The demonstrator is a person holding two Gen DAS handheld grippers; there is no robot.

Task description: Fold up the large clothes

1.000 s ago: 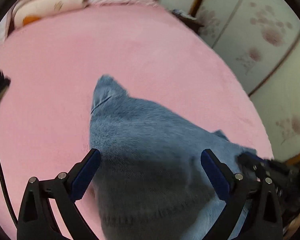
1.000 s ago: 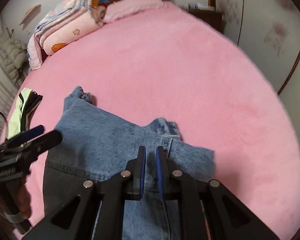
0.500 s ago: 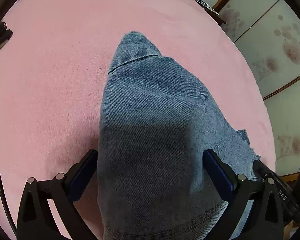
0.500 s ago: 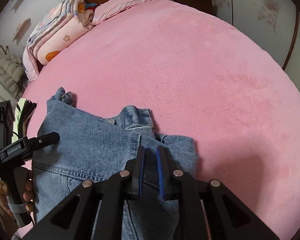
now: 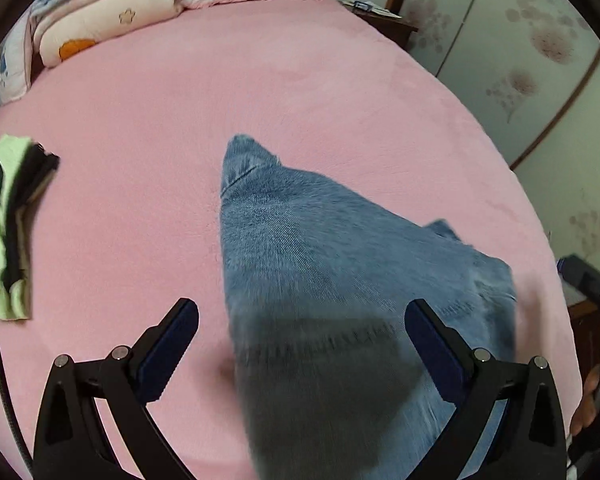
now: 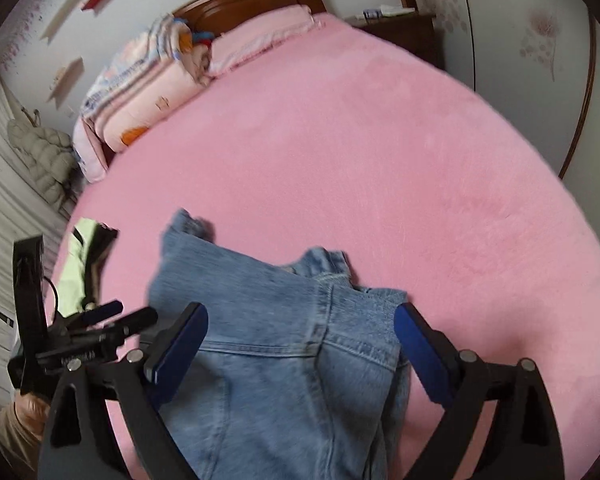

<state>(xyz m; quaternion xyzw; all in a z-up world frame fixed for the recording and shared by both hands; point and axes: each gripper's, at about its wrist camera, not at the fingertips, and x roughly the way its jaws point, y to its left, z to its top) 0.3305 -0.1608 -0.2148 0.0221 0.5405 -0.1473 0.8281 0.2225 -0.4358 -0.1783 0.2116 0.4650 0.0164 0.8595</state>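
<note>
A blue denim garment point(image 5: 332, 280) lies folded on the pink bed point(image 5: 260, 92), with one narrow end pointing toward the headboard. It also shows in the right wrist view point(image 6: 280, 352), with seams and a collar-like edge at its far side. My left gripper point(image 5: 302, 332) is open and empty, its jaws apart above the near part of the denim. My right gripper point(image 6: 300, 340) is open and empty too, just above the denim. The left gripper also shows in the right wrist view point(image 6: 100, 332), at the garment's left edge.
A folded green and black garment point(image 5: 8, 224) lies on the bed to the left. A folded quilt point(image 6: 140, 96) and a pillow point(image 6: 260, 36) sit by the wooden headboard. A nightstand point(image 6: 400, 28) and wardrobe doors point(image 5: 520, 60) stand to the right.
My right gripper was shut on the denim and has opened, letting it go. Both grippers have lifted and pulled back a little. The denim now lies flat on the bed.
</note>
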